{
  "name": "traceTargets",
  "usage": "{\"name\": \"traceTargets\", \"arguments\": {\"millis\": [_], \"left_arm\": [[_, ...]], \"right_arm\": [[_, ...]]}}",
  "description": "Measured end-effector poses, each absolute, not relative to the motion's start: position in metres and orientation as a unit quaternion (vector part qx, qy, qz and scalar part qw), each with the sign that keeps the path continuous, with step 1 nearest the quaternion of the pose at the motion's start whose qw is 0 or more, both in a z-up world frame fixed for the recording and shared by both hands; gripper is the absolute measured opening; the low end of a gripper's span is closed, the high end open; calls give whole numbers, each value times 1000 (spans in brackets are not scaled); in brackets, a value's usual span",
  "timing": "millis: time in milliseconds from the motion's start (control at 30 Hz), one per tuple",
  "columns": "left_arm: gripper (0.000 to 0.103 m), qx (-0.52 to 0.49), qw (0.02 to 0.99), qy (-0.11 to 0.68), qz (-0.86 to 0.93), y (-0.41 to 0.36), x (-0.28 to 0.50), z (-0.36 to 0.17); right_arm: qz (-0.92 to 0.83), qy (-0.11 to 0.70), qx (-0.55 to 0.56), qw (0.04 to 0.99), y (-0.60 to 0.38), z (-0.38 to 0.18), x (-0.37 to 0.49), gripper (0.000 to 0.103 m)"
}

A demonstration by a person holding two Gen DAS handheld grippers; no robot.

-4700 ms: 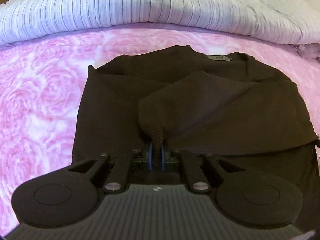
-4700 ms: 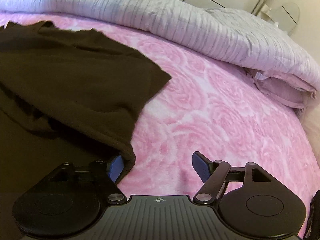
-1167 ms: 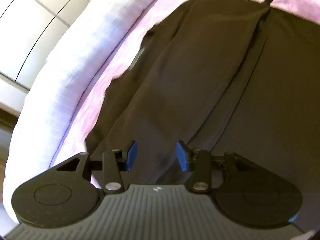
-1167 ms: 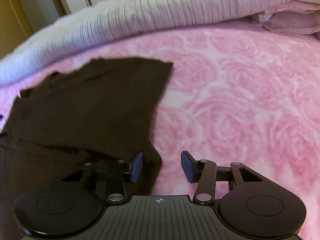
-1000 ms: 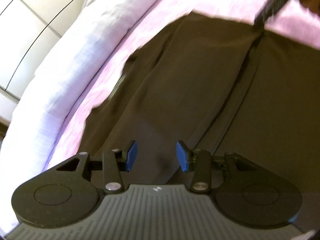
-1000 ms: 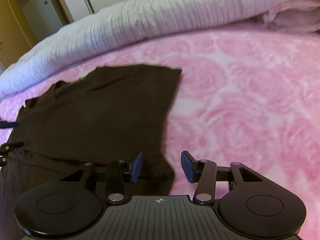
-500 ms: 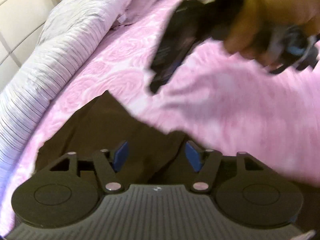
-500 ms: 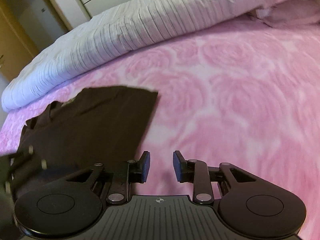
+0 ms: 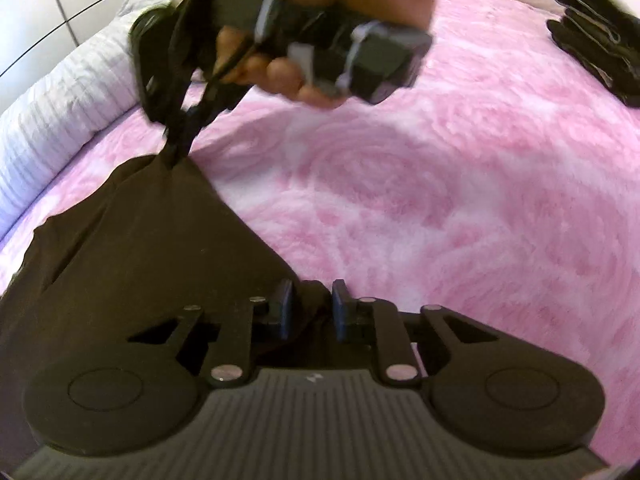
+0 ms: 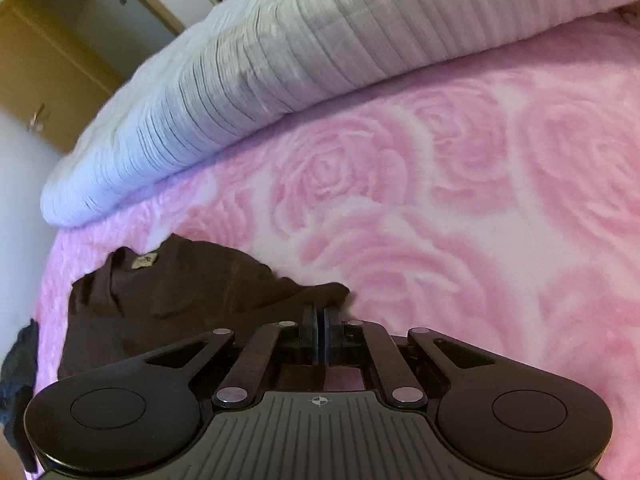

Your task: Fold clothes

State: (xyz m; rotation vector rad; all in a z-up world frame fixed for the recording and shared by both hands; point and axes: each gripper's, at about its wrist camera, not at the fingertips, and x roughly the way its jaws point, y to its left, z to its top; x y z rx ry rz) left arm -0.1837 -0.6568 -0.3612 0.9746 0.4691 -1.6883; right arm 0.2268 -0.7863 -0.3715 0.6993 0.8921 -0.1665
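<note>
A dark brown shirt (image 9: 132, 248) lies on the pink rose-patterned blanket (image 9: 440, 200). In the left wrist view my left gripper (image 9: 308, 312) has its jaws nearly closed around a bunched edge of the shirt. The right gripper (image 9: 176, 148), held by a hand, pinches another corner of the shirt farther away and lifts it. In the right wrist view my right gripper (image 10: 320, 320) is shut on the shirt's edge (image 10: 316, 296), and the shirt (image 10: 180, 292) with its collar label spreads to the left.
A white ribbed duvet (image 10: 300, 48) lies rolled along the far side of the bed. A black bundle (image 9: 596, 40) sits at the top right in the left wrist view. A wooden cabinet (image 10: 48, 80) stands beyond the bed.
Both grippers have closed on the shirt's edge. The right gripper has swung into the left wrist view and lifts its corner. The left gripper's jaws narrowed around the fabric.
</note>
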Motion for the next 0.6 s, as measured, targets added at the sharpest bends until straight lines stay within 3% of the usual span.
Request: {"name": "traceTargets", "arguments": {"millis": [133,267,433,600], "left_arm": [[20,395,534,202,-719,-656,-180,-362],[33,364,540,243,-719,-640,-155,-348],[33,324,629,256,-658,-592,-84,-326],[33,339,716,271,-548,-550,21,-327]], "right_arm": [[-91,403,328,850,-783,-374,217,4],[-148,400,275,862,-763,-350,193,42],[-114,392,235,882,-704,-322,161,43],[-39,423,216,879,-633,-338,152,43]]}}
